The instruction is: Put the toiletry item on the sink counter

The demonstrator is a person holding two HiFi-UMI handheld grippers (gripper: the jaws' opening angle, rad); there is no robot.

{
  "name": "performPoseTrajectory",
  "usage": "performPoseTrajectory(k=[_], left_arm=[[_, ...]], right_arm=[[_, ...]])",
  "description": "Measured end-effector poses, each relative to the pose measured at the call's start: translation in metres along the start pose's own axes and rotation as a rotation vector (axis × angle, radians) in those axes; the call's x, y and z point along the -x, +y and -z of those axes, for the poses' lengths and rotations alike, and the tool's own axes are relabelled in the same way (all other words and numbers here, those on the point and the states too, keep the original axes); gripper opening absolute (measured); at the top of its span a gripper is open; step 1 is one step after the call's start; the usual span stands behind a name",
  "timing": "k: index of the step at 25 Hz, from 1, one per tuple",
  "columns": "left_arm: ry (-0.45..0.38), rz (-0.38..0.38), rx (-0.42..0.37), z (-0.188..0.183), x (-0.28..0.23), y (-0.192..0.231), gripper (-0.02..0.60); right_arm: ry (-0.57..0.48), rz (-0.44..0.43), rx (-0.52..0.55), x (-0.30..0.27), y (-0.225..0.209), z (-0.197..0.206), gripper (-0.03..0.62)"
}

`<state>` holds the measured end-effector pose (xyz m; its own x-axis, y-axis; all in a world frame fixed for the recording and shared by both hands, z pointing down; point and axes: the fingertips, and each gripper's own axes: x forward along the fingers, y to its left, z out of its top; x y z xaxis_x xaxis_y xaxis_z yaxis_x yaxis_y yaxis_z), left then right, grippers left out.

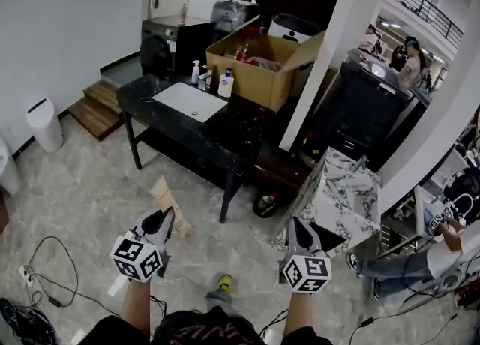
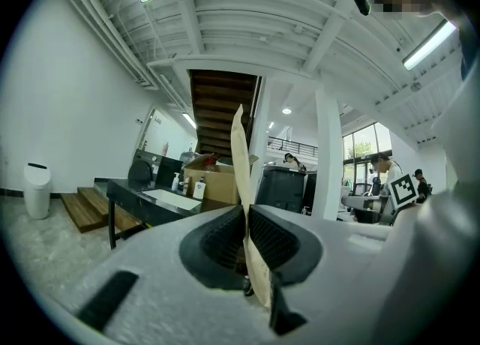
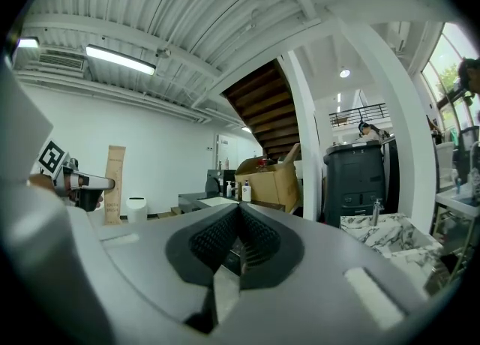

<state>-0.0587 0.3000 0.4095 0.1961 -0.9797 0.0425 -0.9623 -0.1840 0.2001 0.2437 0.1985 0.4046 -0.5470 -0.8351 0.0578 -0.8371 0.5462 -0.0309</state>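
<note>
The toiletry item is a flat tan paper packet (image 1: 168, 202). My left gripper (image 1: 163, 223) is shut on its lower end, and the packet stands upright over the floor. In the left gripper view the packet (image 2: 241, 171) rises edge-on from between the closed pads. My right gripper (image 1: 297, 226) is shut with nothing in it; its pads (image 3: 225, 235) meet. From the right gripper view the left gripper (image 3: 84, 183) and the packet (image 3: 115, 183) show at the left. The black sink counter (image 1: 147, 93) with a white basin (image 1: 189, 101) stands ahead, well beyond both grippers.
Pump bottles (image 1: 226, 83) stand behind the basin, beside an open cardboard box (image 1: 264, 67). A marble vanity (image 1: 342, 195) stands right of my right gripper. A white bin (image 1: 42, 121) and wooden steps (image 1: 94, 111) are at the left. Cables (image 1: 46, 276) lie on the floor. People stand at the far right.
</note>
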Motion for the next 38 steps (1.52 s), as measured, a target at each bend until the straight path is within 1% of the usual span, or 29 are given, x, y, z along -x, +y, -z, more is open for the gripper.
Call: performPoseTrajectory(k=[3, 8, 15, 22, 27, 31, 38], left_arm=[[0.007, -0.012, -0.002, -0.001, -0.018, 0.010, 0.023], [0.026, -0.020, -0.001, 0.002, -0.053, 0.022, 0.023], [0.050, -0.020, -0.015, -0.002, -0.115, 0.038, 0.023], [0.063, -0.033, -0.035, -0.010, -0.187, 0.049, 0.023], [0.082, -0.027, -0.048, -0.013, -0.232, 0.047, 0.023], [0.097, -0.035, -0.051, -0.013, -0.257, 0.048, 0.023], [0.097, -0.043, -0.057, -0.019, -0.284, 0.050, 0.023]], right_arm=[[-0.002, 0.013, -0.006, -0.017, -0.014, -0.001, 0.012], [0.017, 0.009, -0.009, -0.053, -0.032, 0.003, 0.012], [0.033, -0.015, 0.013, -0.117, -0.052, 0.005, 0.012], [0.032, -0.041, -0.002, -0.183, -0.090, 0.003, 0.012], [0.050, -0.058, 0.008, -0.219, -0.114, 0.005, 0.012], [0.053, -0.068, 0.028, -0.243, -0.130, 0.002, 0.012], [0.057, -0.105, 0.027, -0.270, -0.138, 0.003, 0.012]])
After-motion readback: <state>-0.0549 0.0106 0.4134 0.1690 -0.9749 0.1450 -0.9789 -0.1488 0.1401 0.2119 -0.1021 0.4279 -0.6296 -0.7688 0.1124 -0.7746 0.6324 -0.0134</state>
